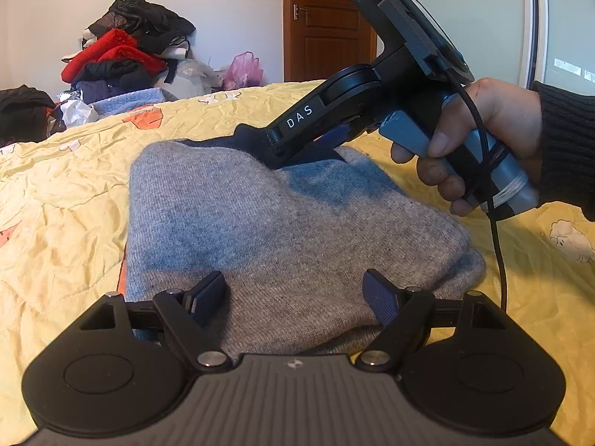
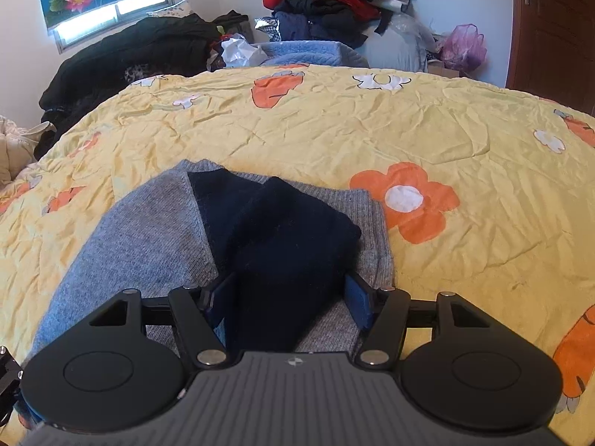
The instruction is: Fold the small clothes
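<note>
A small grey knit garment [image 1: 282,223] with dark navy parts lies folded on the yellow flowered bedspread [image 1: 55,200]. My left gripper [image 1: 295,297] is open, its blue pads either side of the garment's near edge. My right gripper, seen in the left wrist view [image 1: 297,152], points down onto the garment's far edge. In the right wrist view the right gripper [image 2: 292,303] is open, with the navy sleeve [image 2: 293,238] lying between its fingers over the grey cloth [image 2: 148,223].
A pile of red, black and blue clothes [image 1: 122,55] stands beyond the bed's far edge, with a pink plastic bag [image 1: 243,68]. A brown door [image 1: 327,22] is behind. Black clothing [image 2: 141,48] lies under the window. A black cable [image 1: 498,245] hangs from the right gripper's handle.
</note>
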`<state>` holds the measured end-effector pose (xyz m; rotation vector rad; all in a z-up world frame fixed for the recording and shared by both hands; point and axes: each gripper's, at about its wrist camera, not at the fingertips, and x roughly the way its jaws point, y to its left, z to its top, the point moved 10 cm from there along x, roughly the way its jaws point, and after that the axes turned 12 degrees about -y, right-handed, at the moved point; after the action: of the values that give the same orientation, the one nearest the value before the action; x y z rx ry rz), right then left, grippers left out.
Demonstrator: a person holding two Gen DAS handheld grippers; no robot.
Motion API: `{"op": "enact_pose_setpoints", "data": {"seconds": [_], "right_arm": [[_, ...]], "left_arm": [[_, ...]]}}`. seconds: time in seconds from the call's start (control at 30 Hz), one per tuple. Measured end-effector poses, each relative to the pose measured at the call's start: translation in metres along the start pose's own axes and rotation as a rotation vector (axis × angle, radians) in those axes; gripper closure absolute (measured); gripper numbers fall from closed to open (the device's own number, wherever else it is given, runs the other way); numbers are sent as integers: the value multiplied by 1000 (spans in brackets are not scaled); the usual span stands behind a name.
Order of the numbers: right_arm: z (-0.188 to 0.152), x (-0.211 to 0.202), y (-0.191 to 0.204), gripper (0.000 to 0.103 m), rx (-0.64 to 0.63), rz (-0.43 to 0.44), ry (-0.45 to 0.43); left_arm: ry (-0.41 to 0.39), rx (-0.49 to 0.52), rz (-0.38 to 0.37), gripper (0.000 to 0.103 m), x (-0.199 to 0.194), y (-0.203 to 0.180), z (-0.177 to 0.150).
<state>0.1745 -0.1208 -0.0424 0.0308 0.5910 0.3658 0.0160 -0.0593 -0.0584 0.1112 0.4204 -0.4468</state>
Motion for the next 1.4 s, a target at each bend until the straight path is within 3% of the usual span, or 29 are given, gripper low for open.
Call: {"op": "enact_pose_setpoints", "data": {"seconds": [0.33, 0.47, 0.6, 0.63, 0.73, 0.8, 0.87, 0.93, 1.03, 1.13, 1.2, 1.27, 1.3, 1.4], "right_arm": [[4, -9, 3, 35, -22, -34, 9], [12, -31, 14, 34, -42, -16, -57], [-12, -14, 21, 28, -112, 7, 27], [-13, -9, 20, 24, -132, 26, 4], [-8, 5, 14, 15, -96, 40, 25], [-5, 6, 16, 15, -104, 32, 52], [-1, -9, 19, 27, -105, 14, 42], [0, -41, 25, 32, -76, 39, -9], [-12, -90, 40, 25, 10, 164, -67], [-43, -111, 48, 23, 44, 192, -27], [-72, -107, 47, 23, 30, 173, 47], [-82, -110, 43, 19, 2, 152, 29], [-83, -111, 41, 19, 22, 139, 49], [-69, -131, 38, 27, 43, 117, -12]], "left_arm": [[-1, -8, -3, 21, -1, 3, 0], [-1, -10, -3, 21, 0, 3, 0], [-1, -7, -2, 20, 0, 3, 0], [-3, -8, 0, 20, 0, 4, -1], [-16, -6, 13, 20, -3, 4, 0], [-23, 5, 27, 20, -10, 3, 1], [-39, 7, 37, 20, -24, 4, 1], [-49, -2, 42, 20, -38, 7, 0], [-46, -7, 51, 20, -49, 15, -2], [-25, -4, 37, 20, -45, 19, -3], [18, 8, 38, 19, -34, 19, -8], [31, 18, 46, 14, -29, 20, -12], [33, 18, 49, 14, -30, 20, -11], [23, -2, 49, 14, -46, 22, -7]]}}
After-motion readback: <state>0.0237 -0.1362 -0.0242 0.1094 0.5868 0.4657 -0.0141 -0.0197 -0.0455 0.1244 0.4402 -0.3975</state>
